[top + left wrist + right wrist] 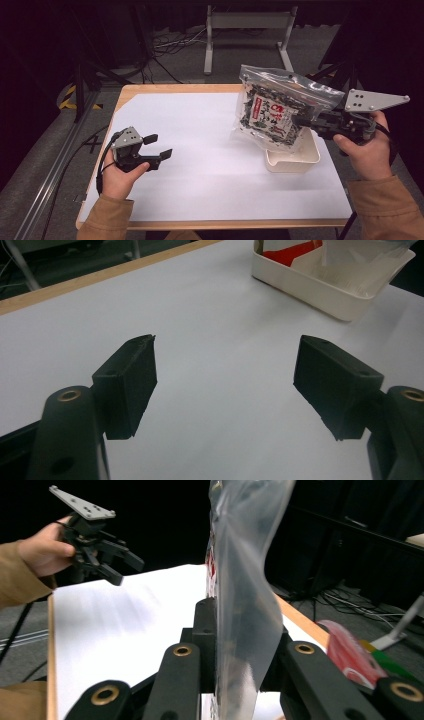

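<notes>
Right gripper (302,121) clamps the snack bag (272,112) above the tray (295,159).

Table surface, as you have it

Your wooden table (131,90) carries a white sheet (200,165); a white tray (295,159) rests on that sheet.

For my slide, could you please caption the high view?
Right tool lifts a clear snack bag above a white tray while the left tool waits open over the paper-covered table.

High view overlooks table (200,165); gripper views sit close above it.
</notes>
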Available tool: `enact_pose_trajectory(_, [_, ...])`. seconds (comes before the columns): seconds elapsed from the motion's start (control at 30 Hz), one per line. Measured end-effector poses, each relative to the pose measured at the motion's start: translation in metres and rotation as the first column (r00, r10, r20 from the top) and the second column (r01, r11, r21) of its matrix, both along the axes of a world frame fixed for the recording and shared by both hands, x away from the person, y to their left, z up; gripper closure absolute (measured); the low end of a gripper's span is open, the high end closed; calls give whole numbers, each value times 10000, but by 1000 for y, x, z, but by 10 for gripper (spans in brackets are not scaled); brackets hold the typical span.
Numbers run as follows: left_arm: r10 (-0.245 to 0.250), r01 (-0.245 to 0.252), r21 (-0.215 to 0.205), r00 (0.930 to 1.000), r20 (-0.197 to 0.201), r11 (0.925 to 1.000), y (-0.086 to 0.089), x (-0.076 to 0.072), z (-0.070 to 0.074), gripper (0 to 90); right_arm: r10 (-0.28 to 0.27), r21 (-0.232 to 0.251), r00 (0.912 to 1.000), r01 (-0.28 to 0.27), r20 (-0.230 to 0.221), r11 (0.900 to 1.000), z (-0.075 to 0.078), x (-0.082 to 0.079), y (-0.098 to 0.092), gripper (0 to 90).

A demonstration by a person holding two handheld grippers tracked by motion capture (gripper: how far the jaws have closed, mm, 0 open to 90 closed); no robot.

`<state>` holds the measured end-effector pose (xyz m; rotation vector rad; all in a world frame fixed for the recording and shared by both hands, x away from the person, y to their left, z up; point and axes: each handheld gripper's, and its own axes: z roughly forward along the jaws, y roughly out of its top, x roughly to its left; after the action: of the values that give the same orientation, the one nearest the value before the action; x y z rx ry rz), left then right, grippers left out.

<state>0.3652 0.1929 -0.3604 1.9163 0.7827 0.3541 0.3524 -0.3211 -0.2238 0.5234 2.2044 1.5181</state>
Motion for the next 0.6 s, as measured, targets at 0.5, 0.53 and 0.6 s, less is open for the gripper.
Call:
enact_pose_trajectory(0.5, [97,-98,-61,9999,-75,9999,4,1,-2,242,-894,-698,9943,933,578,9932,-1,7,-21,759])
enact_pose_trajectory(0.53, [87,-87,-41,9999,-93,10000,4,2,-2,240,-941,-741,9939,982,571,9924,-2,7,-22,759])
enact_pose_trajectory(0.6, [89,-90,-58,9999,-117,9999,4,2,-3,239,-1099,-788,9926,1137,520,9904,-3,7,-25,758])
